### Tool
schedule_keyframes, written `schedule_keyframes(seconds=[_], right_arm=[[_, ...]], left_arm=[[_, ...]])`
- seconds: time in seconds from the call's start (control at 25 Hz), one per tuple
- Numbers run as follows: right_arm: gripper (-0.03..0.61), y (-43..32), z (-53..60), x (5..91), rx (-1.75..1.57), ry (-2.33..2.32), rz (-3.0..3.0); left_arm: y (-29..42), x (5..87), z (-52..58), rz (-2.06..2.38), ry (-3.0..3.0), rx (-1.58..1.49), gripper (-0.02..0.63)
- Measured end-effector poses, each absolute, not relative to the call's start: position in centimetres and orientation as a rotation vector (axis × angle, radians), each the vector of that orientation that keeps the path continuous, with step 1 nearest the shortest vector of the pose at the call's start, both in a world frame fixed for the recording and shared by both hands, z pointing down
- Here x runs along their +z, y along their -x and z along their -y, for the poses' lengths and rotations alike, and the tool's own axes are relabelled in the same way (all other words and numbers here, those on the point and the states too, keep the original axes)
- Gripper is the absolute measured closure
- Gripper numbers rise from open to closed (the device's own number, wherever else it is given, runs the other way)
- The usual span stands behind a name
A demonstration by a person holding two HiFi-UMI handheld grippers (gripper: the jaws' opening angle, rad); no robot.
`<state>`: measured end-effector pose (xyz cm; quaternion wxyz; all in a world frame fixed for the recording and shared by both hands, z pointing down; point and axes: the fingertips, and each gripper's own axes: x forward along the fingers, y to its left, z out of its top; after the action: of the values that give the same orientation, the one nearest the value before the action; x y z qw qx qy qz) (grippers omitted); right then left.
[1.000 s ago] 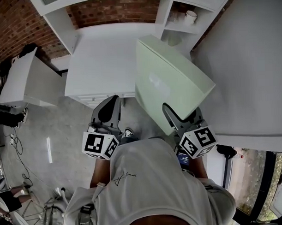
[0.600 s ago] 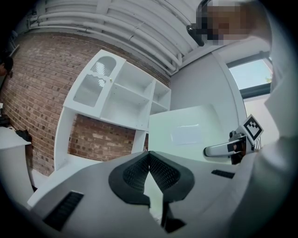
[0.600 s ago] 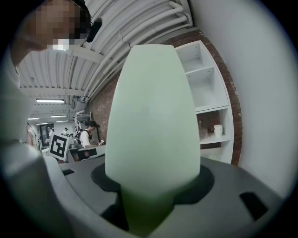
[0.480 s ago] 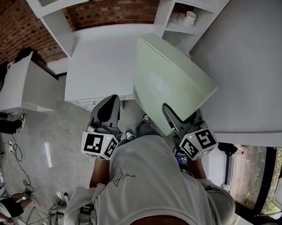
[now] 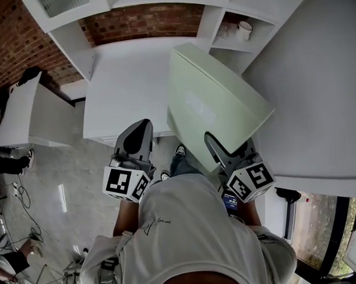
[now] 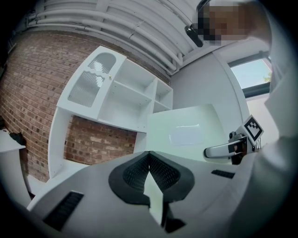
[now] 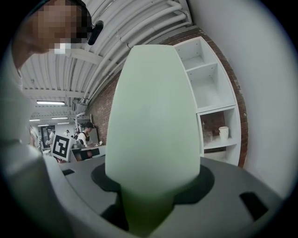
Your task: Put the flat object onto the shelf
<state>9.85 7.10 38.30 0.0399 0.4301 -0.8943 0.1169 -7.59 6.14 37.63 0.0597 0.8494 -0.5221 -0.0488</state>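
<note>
I carry two grippers and one flat object, and only my right gripper (image 5: 213,144) (image 7: 149,207) is doing any work. Its jaws are clamped on the near edge of the flat object (image 5: 217,102) (image 7: 151,121), a single pale green panel with rounded corners. The panel is in the air and tilted. In the head view it lies over the right part of the white desktop (image 5: 126,76), and its far corner is near the white shelf unit (image 5: 207,18) (image 7: 209,88). It does not rest on any shelf board.

My left gripper (image 5: 140,133) (image 6: 149,157) has its jaws pressed together at the tips with nothing between them. It hangs beside the right one, off the panel. From there I see the panel's broad face (image 6: 186,132) to the right.

Each gripper has one marker cube, so there are two: one on the left (image 5: 126,182) and one on the right (image 5: 250,180).

One cup (image 5: 244,30) (image 7: 223,132) stands in an open compartment in the unit's right column. Behind the unit is a brick wall (image 5: 144,20).
</note>
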Motion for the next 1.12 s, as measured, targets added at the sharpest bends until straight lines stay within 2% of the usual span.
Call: schedule_keyframes(seconds=[1.12], right_arm=[[0.304,-13.7,11.2,38.3,0.413,-1.138,2.857]], left_arm=[[4.1,36.4,13.1,1.7,-2.543,-0.048,0.6]])
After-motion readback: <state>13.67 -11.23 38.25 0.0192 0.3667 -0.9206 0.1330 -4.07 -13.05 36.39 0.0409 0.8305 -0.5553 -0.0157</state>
